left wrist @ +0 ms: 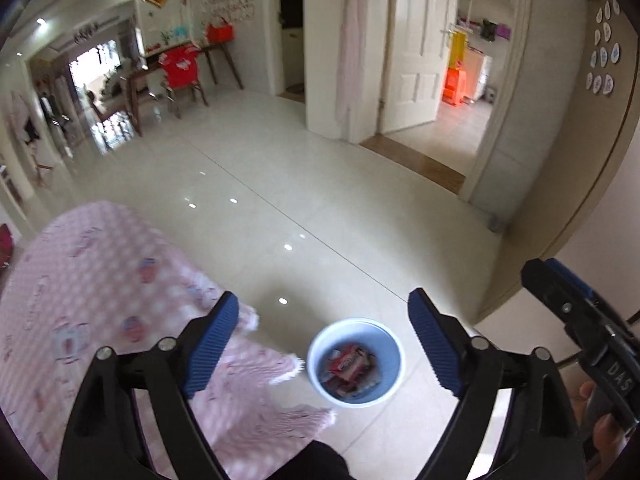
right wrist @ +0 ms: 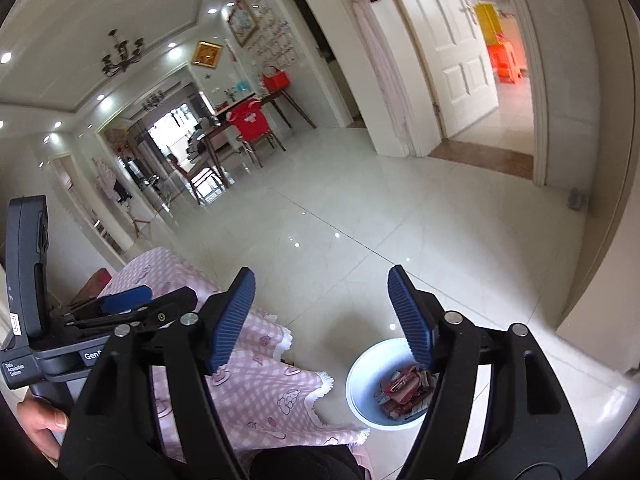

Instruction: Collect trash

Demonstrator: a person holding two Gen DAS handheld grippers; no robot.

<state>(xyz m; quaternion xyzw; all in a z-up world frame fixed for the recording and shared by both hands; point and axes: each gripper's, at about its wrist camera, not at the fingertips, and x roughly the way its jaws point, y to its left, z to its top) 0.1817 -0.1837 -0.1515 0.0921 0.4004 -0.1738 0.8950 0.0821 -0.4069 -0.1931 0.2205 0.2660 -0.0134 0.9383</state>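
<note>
A lived-in home, open hall and dining area: glossy tiled floor (right wrist: pixel 360 216), a chandelier (right wrist: pixel 120 54) at 10 o'clock, a wooden dining table (right wrist: pixel 224 128) with a red-covered chair (right wrist: pixel 250 120), framed pictures (right wrist: pixel 243 20), and a white panelled door (right wrist: pixel 452 52) at 1 o'clock.

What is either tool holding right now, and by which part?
Nothing. The left tool and right tool both stand open and empty above the bin, where the wrappers lie.
</note>
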